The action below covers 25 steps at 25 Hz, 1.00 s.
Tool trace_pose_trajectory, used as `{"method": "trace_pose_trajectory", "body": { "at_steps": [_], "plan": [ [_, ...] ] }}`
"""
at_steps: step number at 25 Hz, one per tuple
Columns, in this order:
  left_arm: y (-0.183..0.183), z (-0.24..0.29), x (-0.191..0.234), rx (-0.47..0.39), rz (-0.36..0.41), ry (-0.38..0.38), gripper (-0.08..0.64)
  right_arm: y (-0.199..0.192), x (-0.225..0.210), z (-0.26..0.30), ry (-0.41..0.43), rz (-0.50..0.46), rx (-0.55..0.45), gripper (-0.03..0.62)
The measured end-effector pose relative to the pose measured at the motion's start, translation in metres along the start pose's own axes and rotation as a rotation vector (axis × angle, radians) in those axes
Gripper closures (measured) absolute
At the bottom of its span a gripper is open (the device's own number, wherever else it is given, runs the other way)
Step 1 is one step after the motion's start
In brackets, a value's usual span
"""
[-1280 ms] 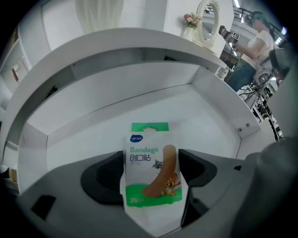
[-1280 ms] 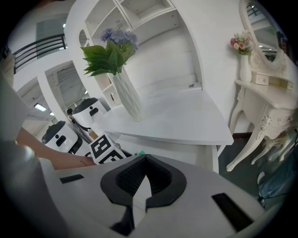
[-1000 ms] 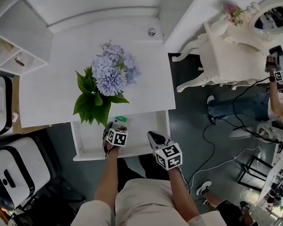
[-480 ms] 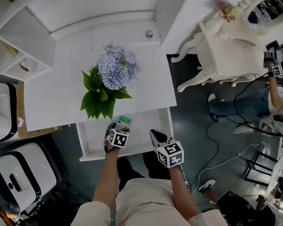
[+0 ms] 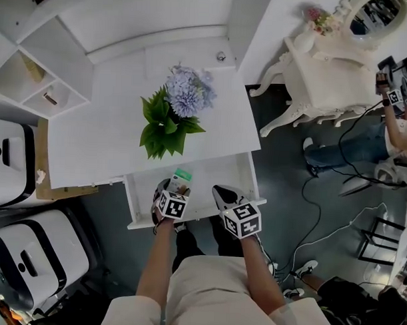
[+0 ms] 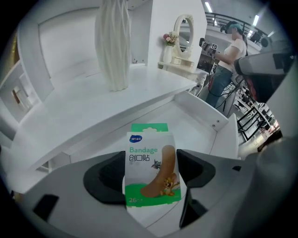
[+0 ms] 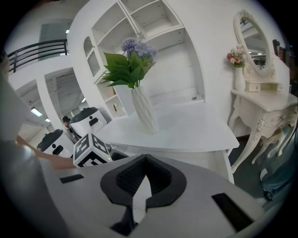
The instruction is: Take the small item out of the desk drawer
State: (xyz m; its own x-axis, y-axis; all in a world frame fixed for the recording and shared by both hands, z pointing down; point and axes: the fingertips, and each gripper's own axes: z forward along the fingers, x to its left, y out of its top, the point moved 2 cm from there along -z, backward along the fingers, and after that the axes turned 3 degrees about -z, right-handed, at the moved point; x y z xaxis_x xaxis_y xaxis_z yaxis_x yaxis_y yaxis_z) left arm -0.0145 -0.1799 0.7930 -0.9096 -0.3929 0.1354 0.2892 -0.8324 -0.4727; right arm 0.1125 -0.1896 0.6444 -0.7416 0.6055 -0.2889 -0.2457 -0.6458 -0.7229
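A bandage box is being pinched by the left claw. The two dark pads are being pressed against the box's long side edges, and its printed face is being turned toward the left gripper view. The box is being held upright over the open drawer, whose white floor and right wall are seen behind it. In the head view the box is showing just past the claw's tips, at 12 o'clock from its marker cube.

The left forearm is being stretched almost straight toward 12 o'clock from the person's body, with the claw tipped steeply down into the drawer opening. The right forearm is being angled toward 11 o'clock, and the right claw is being held at 3 o'clock of the left one, apart from it, above the drawer's front edge. Its jaws are being kept pressed together with nothing between them, as seen in the right gripper view, and it is being pointed at a shallower slant, across the top of the bench.

On the bench, at 12 o'clock from the drawer, a white ribbed vase of lilac hydrangeas is standing upright. A white dressing table is standing at 2 o'clock, well apart from the bench.
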Motion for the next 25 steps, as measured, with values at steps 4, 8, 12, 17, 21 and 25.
{"method": "trace_pose_trajectory", "body": {
  "at_steps": [4, 8, 12, 17, 21, 25],
  "plan": [
    [-0.002, -0.024, 0.002, -0.047, -0.014, 0.004, 0.202, 0.002, 0.017, 0.001, -0.009, 0.004, -0.016, 0.568],
    [-0.008, -0.045, 0.004, -0.083, -0.025, 0.006, 0.202, 0.002, 0.032, 0.0, -0.017, 0.006, -0.033, 0.568],
    [-0.006, -0.069, 0.005, -0.137, -0.034, 0.016, 0.202, 0.002, 0.045, -0.001, -0.026, 0.012, -0.051, 0.568],
    [0.001, -0.098, 0.005, -0.21, -0.044, 0.024, 0.202, 0.0, 0.059, 0.0, -0.043, 0.029, -0.074, 0.568],
    [0.003, -0.12, 0.005, -0.258, -0.042, 0.026, 0.202, -0.003, 0.07, 0.0, -0.063, 0.043, -0.095, 0.568],
    [0.001, -0.141, 0.003, -0.301, -0.03, 0.027, 0.202, -0.008, 0.082, -0.006, -0.086, 0.072, -0.13, 0.568]
  ]
}}
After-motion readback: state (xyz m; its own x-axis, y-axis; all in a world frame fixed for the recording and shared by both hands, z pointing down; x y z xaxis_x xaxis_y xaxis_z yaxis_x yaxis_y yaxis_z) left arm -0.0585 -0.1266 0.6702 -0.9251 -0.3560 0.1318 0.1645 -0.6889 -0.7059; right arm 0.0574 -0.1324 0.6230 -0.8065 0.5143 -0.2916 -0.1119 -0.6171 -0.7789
